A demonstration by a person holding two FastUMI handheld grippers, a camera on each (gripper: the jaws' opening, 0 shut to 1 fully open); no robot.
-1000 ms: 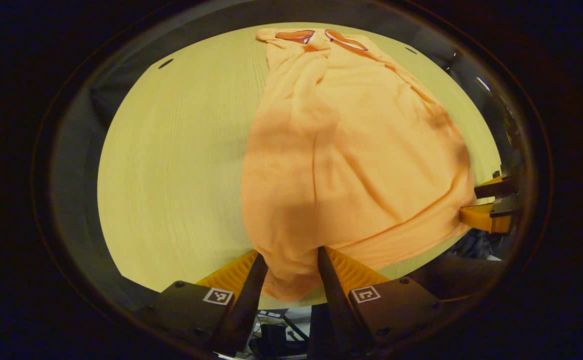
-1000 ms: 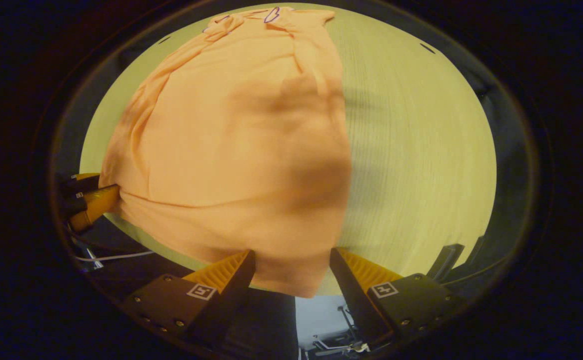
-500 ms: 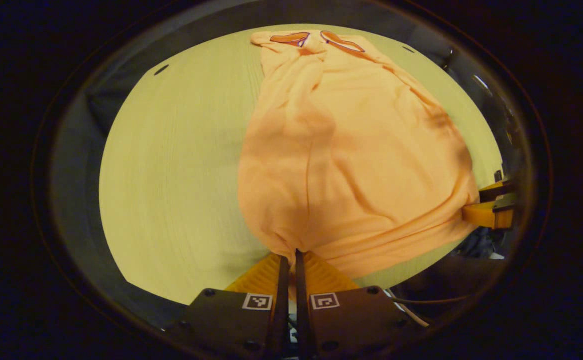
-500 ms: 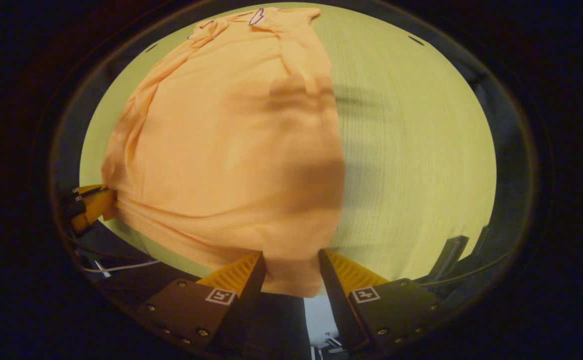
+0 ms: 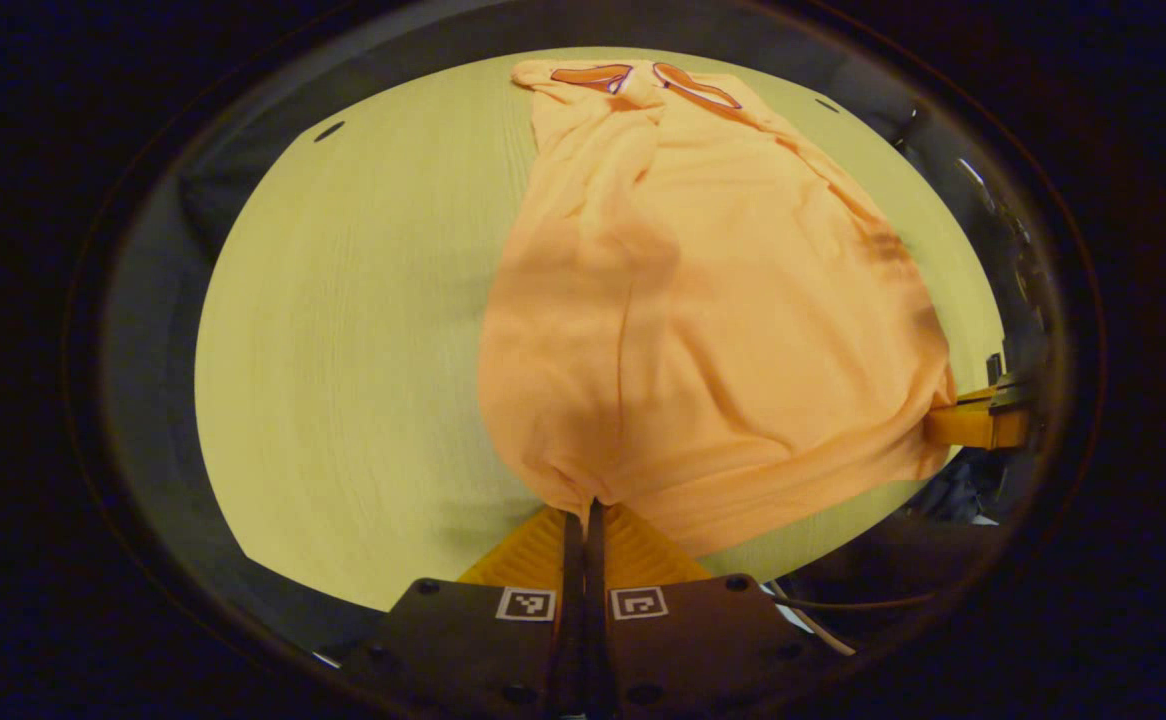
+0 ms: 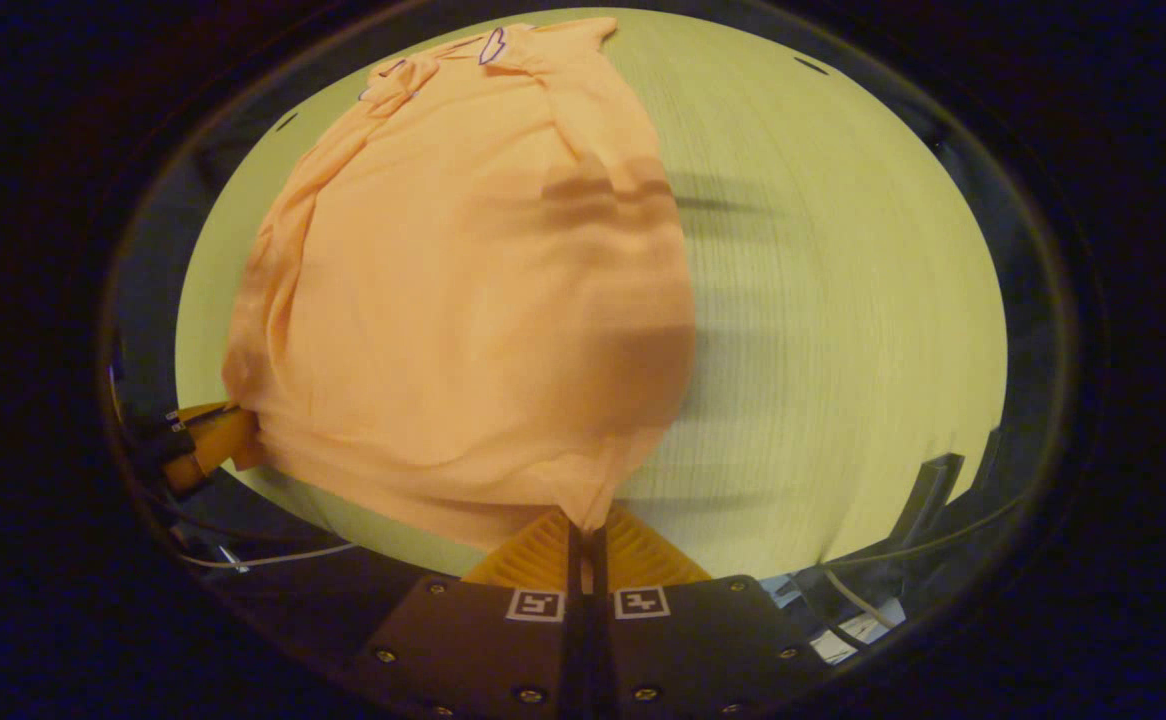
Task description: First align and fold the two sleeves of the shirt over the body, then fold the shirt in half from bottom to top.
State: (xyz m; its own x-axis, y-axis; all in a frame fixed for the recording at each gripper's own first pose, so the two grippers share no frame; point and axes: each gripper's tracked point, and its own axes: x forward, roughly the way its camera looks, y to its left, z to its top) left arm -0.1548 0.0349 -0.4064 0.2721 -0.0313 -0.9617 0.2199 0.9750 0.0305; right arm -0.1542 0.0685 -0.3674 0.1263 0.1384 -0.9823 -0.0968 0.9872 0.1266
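An orange shirt (image 5: 713,300) lies lengthwise on the pale wooden table (image 5: 343,340), collar at the far end, both sleeves folded over the body. My left gripper (image 5: 583,510) is shut on the shirt's near left hem corner. In the right gripper view the same shirt (image 6: 463,300) spreads up and left, and my right gripper (image 6: 586,525) is shut on its near right hem corner. The right gripper (image 5: 973,420) also appears at the far right of the left gripper view, and the left gripper (image 6: 208,445) at the far left of the right gripper view.
The table's (image 6: 823,300) near edge runs just behind both grippers. Bare tabletop stretches left of the shirt in the left gripper view and right of it in the right gripper view. Cables (image 6: 253,555) hang below the table edge.
The left gripper closed on the hem corner first, then the right gripper closed on its corner. The hem has bunched slightly at both pinched corners.
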